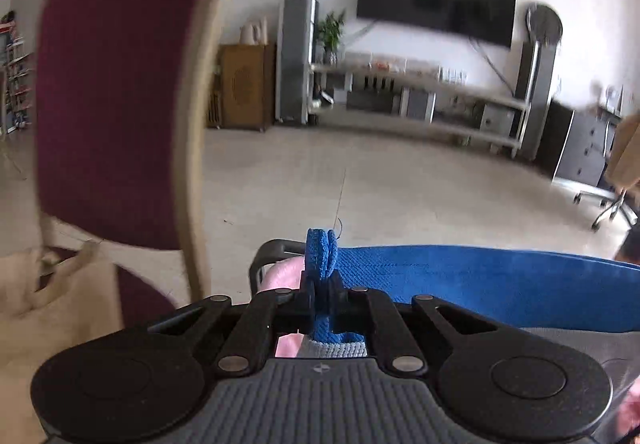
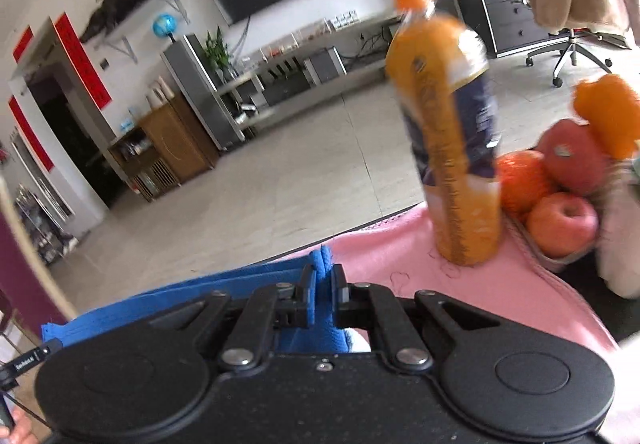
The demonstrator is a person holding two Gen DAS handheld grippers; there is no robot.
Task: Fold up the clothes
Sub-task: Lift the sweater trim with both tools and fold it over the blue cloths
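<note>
Two wrist views, both blurred. Blue cloth (image 1: 480,280) pinched at each end: left gripper (image 1: 322,256) clamped tight on one corner, right gripper (image 2: 322,268) clamped tight on the other. Cloth stretched taut between them as a long band, long axis running side to side from one jaw pair to the other, raised above a pink cover (image 2: 400,256). Neither hand nearer; both at the ends. Just beyond the right gripper, a juice bottle (image 2: 452,148) and fruit (image 2: 560,220), likely hazards for a forward fold.
</note>
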